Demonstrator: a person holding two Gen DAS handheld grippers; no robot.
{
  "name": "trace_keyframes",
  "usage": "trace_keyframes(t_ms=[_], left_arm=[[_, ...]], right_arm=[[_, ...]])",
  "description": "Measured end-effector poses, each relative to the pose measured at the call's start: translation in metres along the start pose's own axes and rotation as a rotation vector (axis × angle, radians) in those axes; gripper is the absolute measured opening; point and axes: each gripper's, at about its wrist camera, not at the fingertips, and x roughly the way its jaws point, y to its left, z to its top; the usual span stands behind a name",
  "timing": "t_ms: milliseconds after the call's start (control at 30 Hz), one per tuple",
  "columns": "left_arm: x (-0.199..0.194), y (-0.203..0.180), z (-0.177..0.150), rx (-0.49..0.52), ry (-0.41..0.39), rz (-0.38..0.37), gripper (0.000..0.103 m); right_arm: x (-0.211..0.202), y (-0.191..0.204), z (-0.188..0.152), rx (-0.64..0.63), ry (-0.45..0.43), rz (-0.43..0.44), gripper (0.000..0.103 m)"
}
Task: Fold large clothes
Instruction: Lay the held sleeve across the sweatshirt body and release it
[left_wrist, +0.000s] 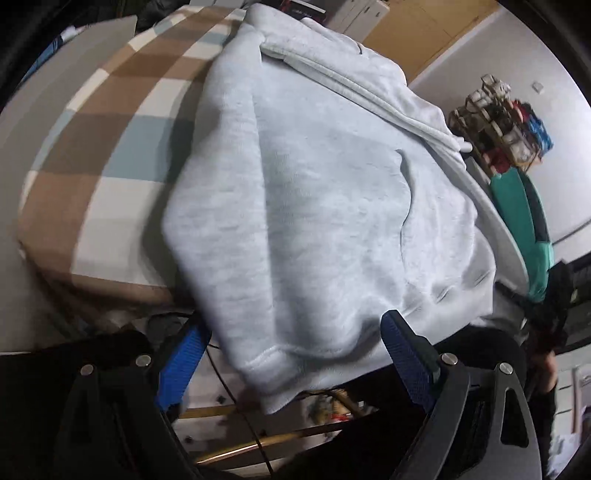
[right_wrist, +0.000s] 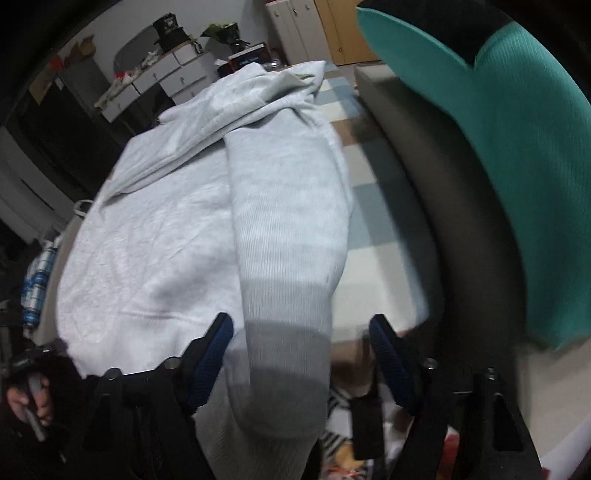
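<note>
1. Lying spread over a checked blanket (left_wrist: 92, 155), the pale grey hoodie (left_wrist: 314, 192) has one sleeve (right_wrist: 288, 229) folded along its body
2. Left gripper (left_wrist: 291, 362): fingers spread wide at the hem, pinching nothing
3. Right gripper (right_wrist: 301, 354): fingers parted either side of the sleeve cuff, pads not pressing it

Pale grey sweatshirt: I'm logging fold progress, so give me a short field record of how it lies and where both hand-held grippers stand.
garment: pale grey fleece sweatshirt, on checked brown, white and blue blanket
sleeve: folded over the body, ribbed cuff hanging past the near edge
left hand-held gripper: open, hem between fingers
right hand-held gripper: open, cuff between fingers
</note>
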Motion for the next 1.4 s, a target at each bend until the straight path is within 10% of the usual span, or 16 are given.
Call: trace_keyframes(t_ms=[100, 267, 467, 667, 933, 1400], left_arm=[[0.006, 0.005, 0.006, -0.07, 0.0, -0.014, 0.087], [0.009, 0.007, -0.001, -0.076, 0.007, -0.001, 0.042], [-0.004, -0.001, -0.005, 0.007, -0.013, 0.02, 0.025], [-0.029, -0.01, 0.004, 0.156, -0.041, 0.143, 0.024], [-0.023, -0.001, 0.005, 0.151, 0.054, 0.129, 0.024], [-0.036, 0.006, 0.02, 0.225, 0.087, 0.196, 0.026]], right_arm=[[0.003, 0.012, -0.004, -0.038, 0.01, 0.045, 0.019], [-0.009, 0.03, -0.004, -0.103, -0.06, 0.006, 0.012], [-0.029, 0.06, -0.003, -0.253, -0.163, -0.137, 0.008], [-0.031, 0.063, -0.002, -0.283, -0.121, -0.242, 0.007], [-0.009, 0.041, -0.016, -0.295, -0.003, -0.292, 0.007], [-0.011, 0.044, -0.024, -0.325, 0.067, -0.087, 0.009]])
